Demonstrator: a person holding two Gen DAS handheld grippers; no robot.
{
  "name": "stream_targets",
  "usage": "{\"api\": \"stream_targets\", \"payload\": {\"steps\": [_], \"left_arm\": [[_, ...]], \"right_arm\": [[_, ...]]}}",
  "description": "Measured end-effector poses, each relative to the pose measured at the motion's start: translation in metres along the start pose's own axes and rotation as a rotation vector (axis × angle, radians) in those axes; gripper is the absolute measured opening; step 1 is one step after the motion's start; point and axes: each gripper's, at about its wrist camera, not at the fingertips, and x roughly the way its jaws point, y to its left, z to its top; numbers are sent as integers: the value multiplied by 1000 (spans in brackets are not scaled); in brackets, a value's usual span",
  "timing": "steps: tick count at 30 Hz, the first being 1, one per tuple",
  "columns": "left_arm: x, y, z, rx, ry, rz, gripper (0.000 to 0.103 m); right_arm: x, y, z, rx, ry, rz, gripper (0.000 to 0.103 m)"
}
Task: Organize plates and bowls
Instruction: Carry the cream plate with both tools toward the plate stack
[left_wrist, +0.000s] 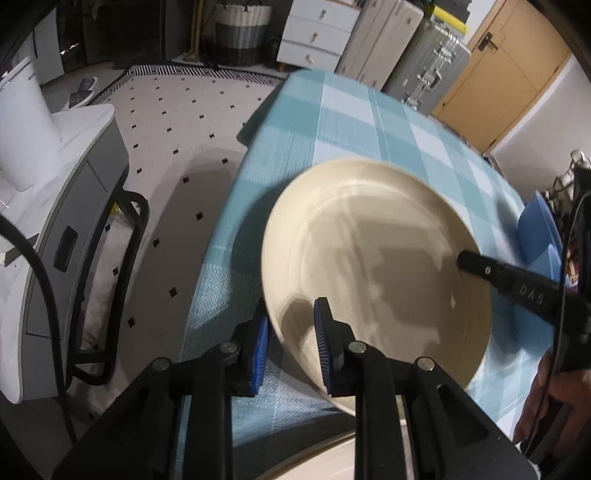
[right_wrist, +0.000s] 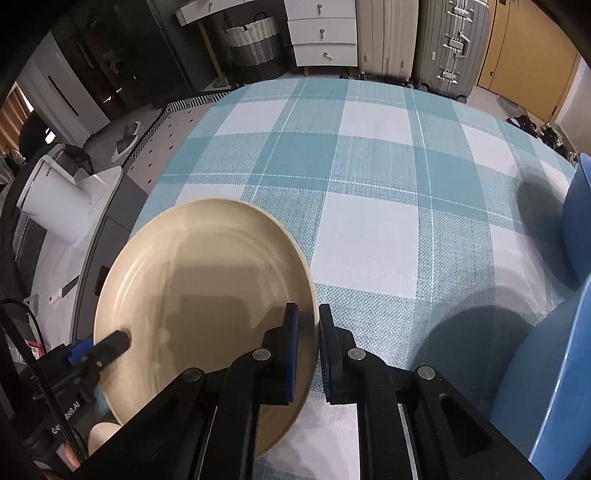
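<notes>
1. My left tongs (left_wrist: 291, 332) pinch the near-left rim of the cream plate (left_wrist: 369, 236); one pad sits inside the rim, the other outside it
2. My right tongs (right_wrist: 306, 347) pinch the opposite rim of the same plate, pads pressed onto the edge
3. The plate sits at the near-left part of the table (right_wrist: 369, 229), tilted, and I judge it lifted clear of the checked cloth, though contact at its far edge cannot be ruled out
4. Progress, as I judge it: early to middle. One plate is in hand and not yet placed. Blue dishes (right_wrist: 554, 369) stand at the right side of the table, well apart from the plate. A pale rim shows below the plate in the right view; I cannot tell what it is
5. Edges: the table's left edge lies just beside the plate, with open floor beyond it
6. Open room: the centre and far part of the cloth are bare, giving free travel toward the blue dishes
</notes>
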Motion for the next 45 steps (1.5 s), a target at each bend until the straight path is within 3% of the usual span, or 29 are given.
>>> {"api": "stream_targets", "payload": {"steps": [4,21,29,36,45], "left_arm": [[2,4,3,17,0,19,13],[-17,-5,5,82,-70,72,13],[-37,-10,1,68,-89,70,13],[-77,-11,-20,38,-119,65,13],[-126,-14,-69,15,-160,89,13]], "right_arm": [[5,0,-1,10,11,17,9],[-9,-1,0,28,-44,54,7],[-38,1,-5,23,-61,66,7],[-79,11,-23,5,-85,87,7],[-131,26,-75,-6,-115,122,7]]}}
